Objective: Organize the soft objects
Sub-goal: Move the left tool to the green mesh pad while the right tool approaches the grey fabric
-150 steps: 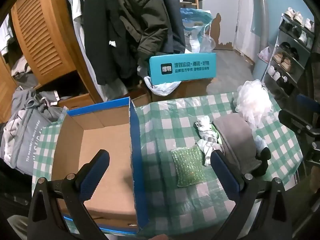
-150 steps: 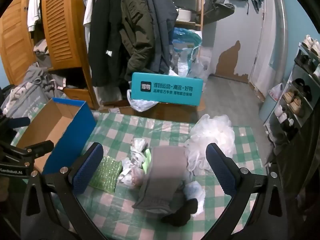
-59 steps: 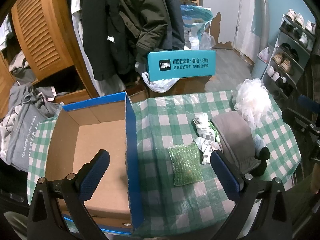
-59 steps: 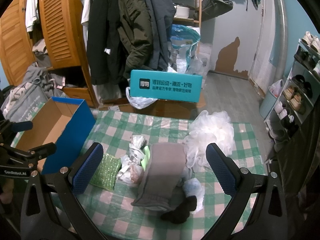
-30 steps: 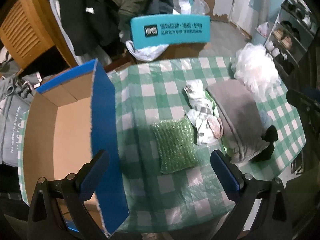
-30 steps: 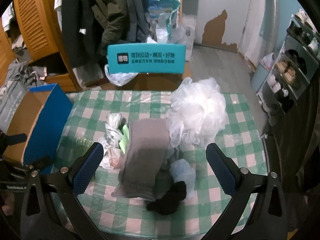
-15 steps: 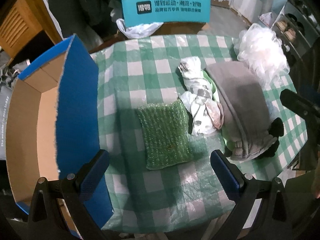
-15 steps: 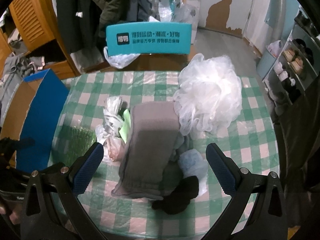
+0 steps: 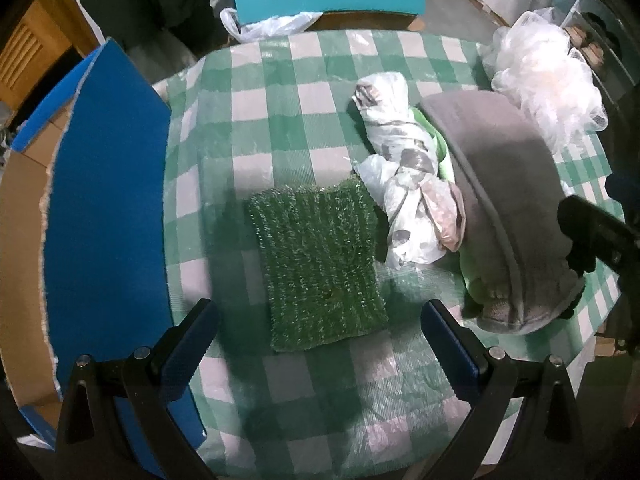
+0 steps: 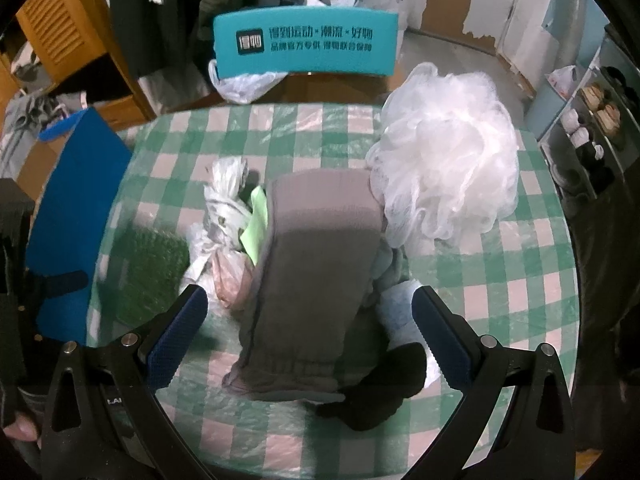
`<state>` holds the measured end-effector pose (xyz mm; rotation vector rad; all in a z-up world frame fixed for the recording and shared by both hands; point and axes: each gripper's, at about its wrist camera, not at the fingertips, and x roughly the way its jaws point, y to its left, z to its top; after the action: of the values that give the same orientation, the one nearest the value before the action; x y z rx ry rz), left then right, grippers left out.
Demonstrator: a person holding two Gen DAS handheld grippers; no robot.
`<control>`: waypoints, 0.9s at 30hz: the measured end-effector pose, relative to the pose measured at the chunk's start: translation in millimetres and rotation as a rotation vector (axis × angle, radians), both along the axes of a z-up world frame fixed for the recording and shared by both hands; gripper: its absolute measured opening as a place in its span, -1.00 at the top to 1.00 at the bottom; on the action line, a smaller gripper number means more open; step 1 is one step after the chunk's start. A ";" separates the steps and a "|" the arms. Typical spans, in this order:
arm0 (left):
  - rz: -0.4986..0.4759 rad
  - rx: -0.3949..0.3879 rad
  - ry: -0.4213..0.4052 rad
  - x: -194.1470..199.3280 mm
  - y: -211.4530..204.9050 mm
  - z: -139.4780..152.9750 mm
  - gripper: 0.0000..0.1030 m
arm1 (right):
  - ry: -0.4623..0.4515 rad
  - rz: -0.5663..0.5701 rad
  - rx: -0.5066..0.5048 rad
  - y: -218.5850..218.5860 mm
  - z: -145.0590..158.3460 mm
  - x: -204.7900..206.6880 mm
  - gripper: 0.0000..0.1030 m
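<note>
Green mat (image 9: 320, 264), grey towel (image 10: 316, 280), teal printed box (image 10: 306, 46)

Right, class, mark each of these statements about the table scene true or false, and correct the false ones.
1. The green scrubby pad lies flat on the checked tablecloth. True.
2. The left gripper is shut on the green pad. False: its jaws stand wide open, holding nothing.
3. The folded grey cloth lies beside the white mesh puff. True.
4. The white mesh puff is inside the blue cardboard box. False: it sits on the tablecloth, at the side far from the box.
5. The right gripper is open over the grey cloth. True.
6. A black sock lies on top of the green pad. False: it lies by the near end of the grey cloth.
</note>
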<state>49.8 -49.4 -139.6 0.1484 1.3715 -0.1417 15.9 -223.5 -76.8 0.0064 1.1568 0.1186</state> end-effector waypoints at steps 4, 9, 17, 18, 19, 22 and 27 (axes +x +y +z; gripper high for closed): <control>0.015 0.004 0.022 7.3 1.1 -11.7 -0.97 | 0.035 0.004 -0.003 1.4 -12.5 2.2 -0.96; 0.034 0.017 0.044 14.8 3.7 -27.6 -0.97 | 0.083 0.009 -0.035 4.2 -30.0 5.5 -0.96; 0.035 0.012 0.026 23.6 8.6 -32.3 -0.97 | 0.138 0.019 -0.077 11.2 -55.3 8.9 -0.96; 0.033 0.010 0.020 25.1 9.1 -32.1 -0.97 | 0.142 0.023 -0.086 13.2 -58.7 8.6 -0.96; 0.031 0.015 0.013 19.2 8.5 -31.3 -0.94 | 0.147 0.027 -0.093 15.1 -60.8 8.6 -0.96; 0.016 0.051 -0.018 16.3 10.6 -33.1 -0.78 | 0.151 0.049 -0.103 20.6 -66.9 6.9 -0.78; -0.014 0.102 -0.057 18.2 10.6 -28.3 -0.46 | 0.155 0.088 -0.092 28.2 -69.5 6.7 -0.25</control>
<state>68.0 -38.8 -167.9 0.2460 1.3216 -0.0787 22.6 -195.3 -146.3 -0.1188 1.3172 0.1446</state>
